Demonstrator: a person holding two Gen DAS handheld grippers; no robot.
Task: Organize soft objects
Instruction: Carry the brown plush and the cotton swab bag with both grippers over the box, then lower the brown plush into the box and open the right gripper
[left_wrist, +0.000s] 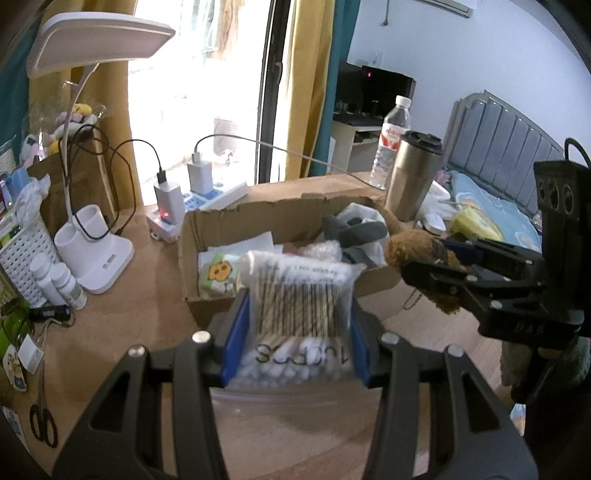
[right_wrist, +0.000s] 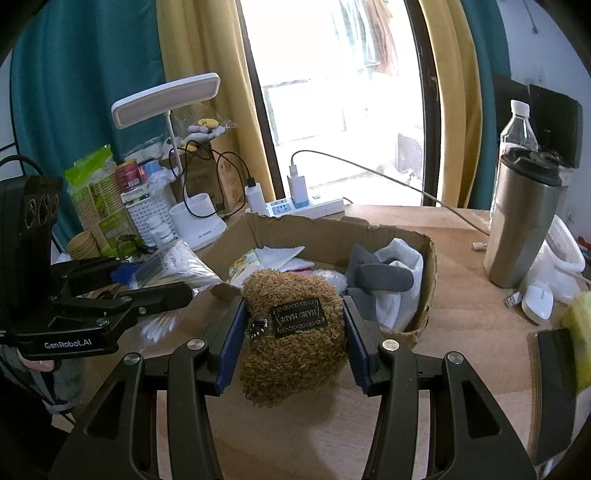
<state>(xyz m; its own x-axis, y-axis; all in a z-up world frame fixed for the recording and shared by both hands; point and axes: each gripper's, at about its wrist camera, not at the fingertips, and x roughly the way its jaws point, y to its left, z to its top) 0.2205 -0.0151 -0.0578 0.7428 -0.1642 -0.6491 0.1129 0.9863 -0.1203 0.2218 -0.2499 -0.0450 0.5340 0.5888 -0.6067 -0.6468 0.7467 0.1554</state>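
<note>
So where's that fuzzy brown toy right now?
The fuzzy brown toy is clamped in the right gripper, held at the near edge of the cardboard box, to the right of the cotton swab pack.

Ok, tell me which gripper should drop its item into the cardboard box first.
Probably right. The right gripper holds the brown plush close to the cardboard box at its near rim. The left gripper, holding the cotton swab bag, sits a little farther back.

window (right_wrist: 332, 96): bright daylight | curtains (right_wrist: 192, 55): yellow and teal | counter (right_wrist: 461, 314): wood | bed (left_wrist: 498, 206): grey padded headboard | wall (left_wrist: 461, 55): pale blue
</note>
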